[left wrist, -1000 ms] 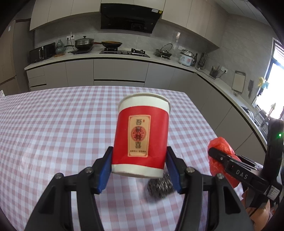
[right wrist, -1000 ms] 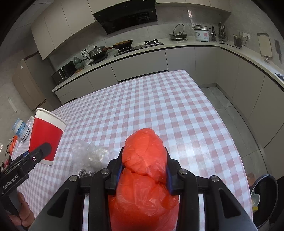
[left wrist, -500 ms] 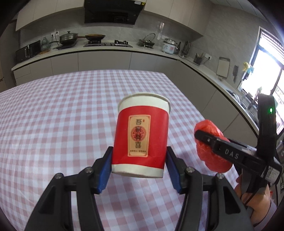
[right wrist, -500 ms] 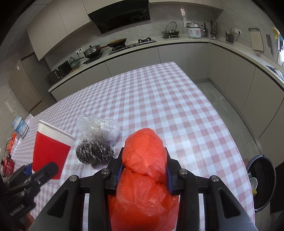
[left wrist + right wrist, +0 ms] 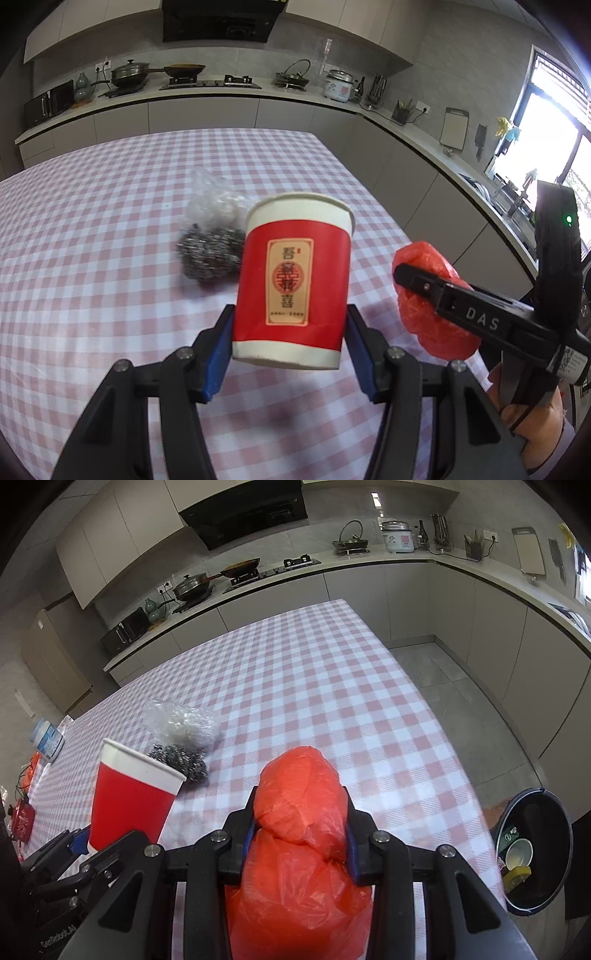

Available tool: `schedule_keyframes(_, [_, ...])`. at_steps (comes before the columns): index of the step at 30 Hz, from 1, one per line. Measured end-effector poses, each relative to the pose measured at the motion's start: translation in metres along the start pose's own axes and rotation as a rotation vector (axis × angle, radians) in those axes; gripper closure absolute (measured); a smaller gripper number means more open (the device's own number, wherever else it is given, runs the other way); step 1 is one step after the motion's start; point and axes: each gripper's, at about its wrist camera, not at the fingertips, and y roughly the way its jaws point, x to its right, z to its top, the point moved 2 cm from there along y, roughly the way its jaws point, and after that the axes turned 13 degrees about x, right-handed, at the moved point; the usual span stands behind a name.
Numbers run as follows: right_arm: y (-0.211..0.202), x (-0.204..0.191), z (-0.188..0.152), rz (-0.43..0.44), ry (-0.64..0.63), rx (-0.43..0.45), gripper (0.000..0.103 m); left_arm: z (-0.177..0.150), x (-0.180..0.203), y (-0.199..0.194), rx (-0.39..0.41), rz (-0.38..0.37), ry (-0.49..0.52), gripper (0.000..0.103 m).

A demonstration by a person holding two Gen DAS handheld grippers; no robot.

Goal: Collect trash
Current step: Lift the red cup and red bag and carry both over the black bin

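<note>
My left gripper [image 5: 290, 345] is shut on a red paper cup [image 5: 293, 280] with a white rim, held upright above the checked table [image 5: 92, 240]; the cup also shows in the right wrist view [image 5: 131, 797]. My right gripper [image 5: 301, 830] is shut on a crumpled red plastic bag [image 5: 299, 849], also seen to the right of the cup in the left wrist view [image 5: 428, 306]. A steel wool scourer [image 5: 210, 254] and a crumpled clear plastic bag [image 5: 212, 197] lie on the table behind the cup.
A dark trash bin [image 5: 532, 849] with rubbish inside stands on the floor off the table's right edge. A small white jar [image 5: 46, 736] and red items [image 5: 22, 818] sit at the table's far left. Kitchen counters [image 5: 388, 559] run behind and to the right.
Both grippers have drawn back and shifted, still holding their loads. The scourer and clear bag have come into the left wrist view behind the cup. The bin now shows more fully at right.
</note>
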Motion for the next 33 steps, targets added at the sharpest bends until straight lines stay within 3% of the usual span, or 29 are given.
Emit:
schedule_keyframes(9, [-0.051, 0.105, 0.003, -0.018, 0.031, 0.002, 0.063, -0.016, 0.096, 0.023, -0.018, -0.034, 0.002, 0.045])
schedule_keyframes(20, [-0.106, 0.246, 0.001, -0.156, 0.116, 0.031, 0.063, -0.035, 0.228, 0.064, -0.083, -0.200, 0.069, 0.045])
schedule_keyframes(27, [-0.113, 0.330, -0.022, -0.227, 0.200, 0.004, 0.063, -0.062, 0.287, 0.098, -0.148, -0.244, 0.116, 0.045])
schedule_keyframes(33, [-0.094, 0.386, -0.045, -0.234, 0.247, -0.047, 0.063, -0.089, 0.313, 0.132, -0.214, -0.206, 0.134, 0.045])
